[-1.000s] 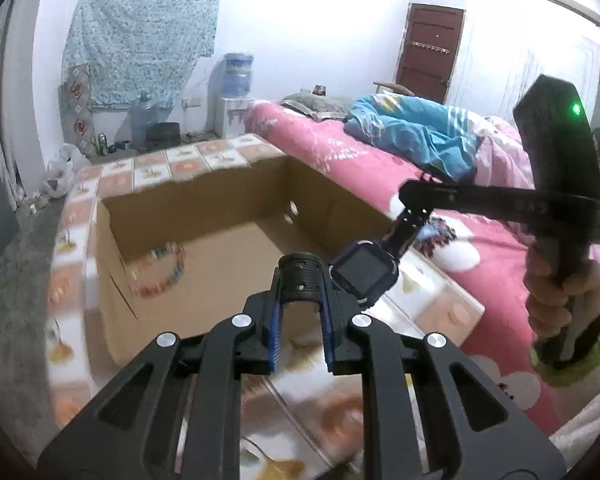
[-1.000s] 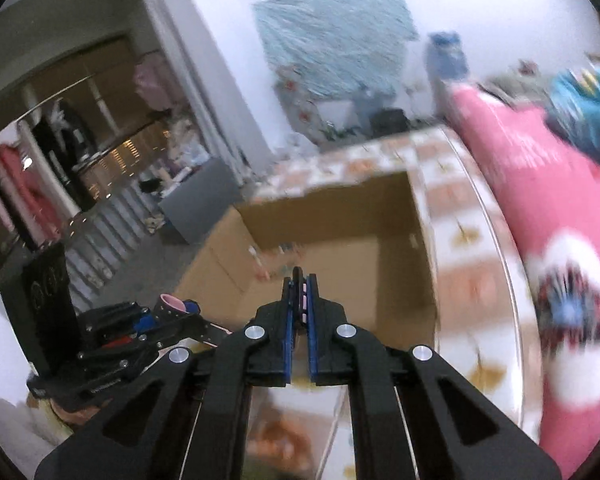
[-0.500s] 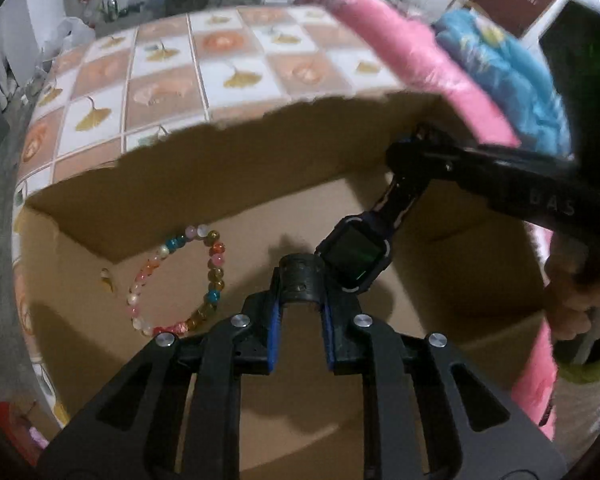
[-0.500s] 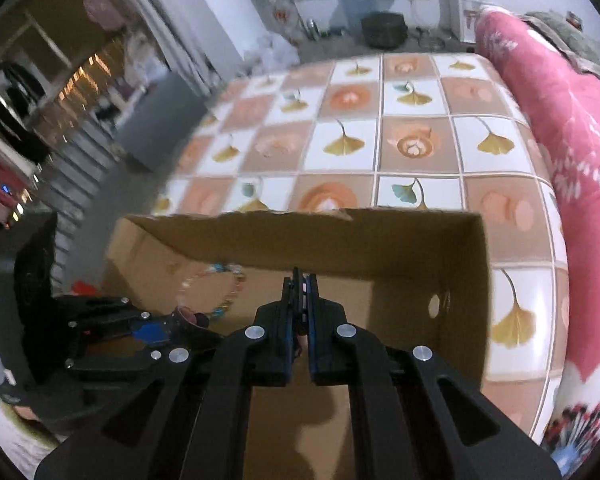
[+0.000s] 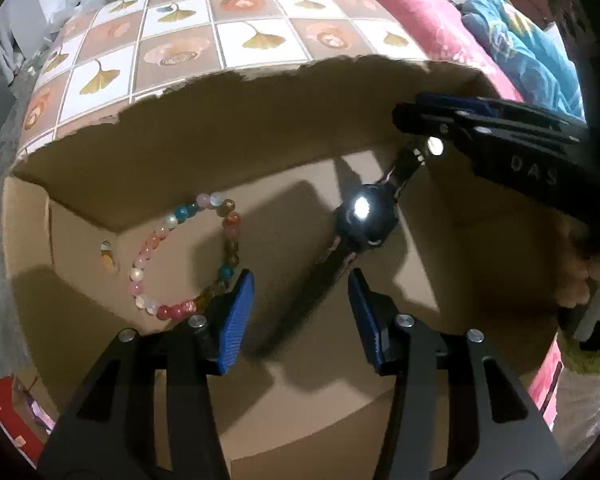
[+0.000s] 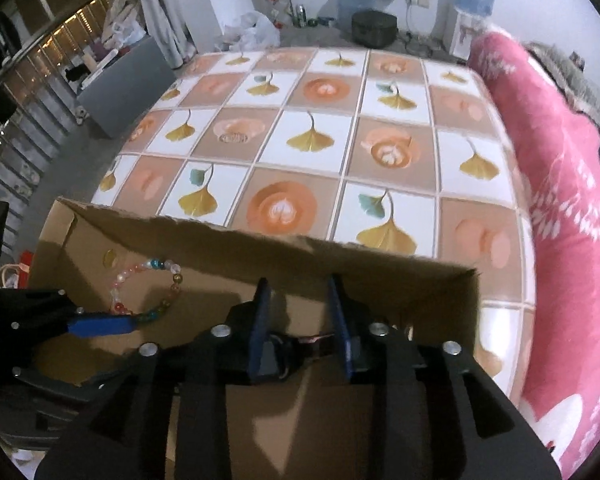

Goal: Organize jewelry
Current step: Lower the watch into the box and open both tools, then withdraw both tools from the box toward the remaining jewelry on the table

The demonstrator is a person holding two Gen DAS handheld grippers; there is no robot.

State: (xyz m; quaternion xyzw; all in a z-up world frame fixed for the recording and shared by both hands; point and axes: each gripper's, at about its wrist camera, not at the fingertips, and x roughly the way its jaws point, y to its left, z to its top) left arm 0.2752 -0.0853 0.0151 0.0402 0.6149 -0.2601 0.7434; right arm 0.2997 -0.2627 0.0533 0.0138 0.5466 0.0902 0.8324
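Both grippers have dropped into the cardboard box [image 5: 80, 184] and their jaws have just been opening: left gripper [image 5: 300, 312] and right gripper [image 6: 300, 320] stand apart, gripping nothing, the watch [image 5: 364, 220] lies released on the floor beside the bracelet [image 5: 188, 256].
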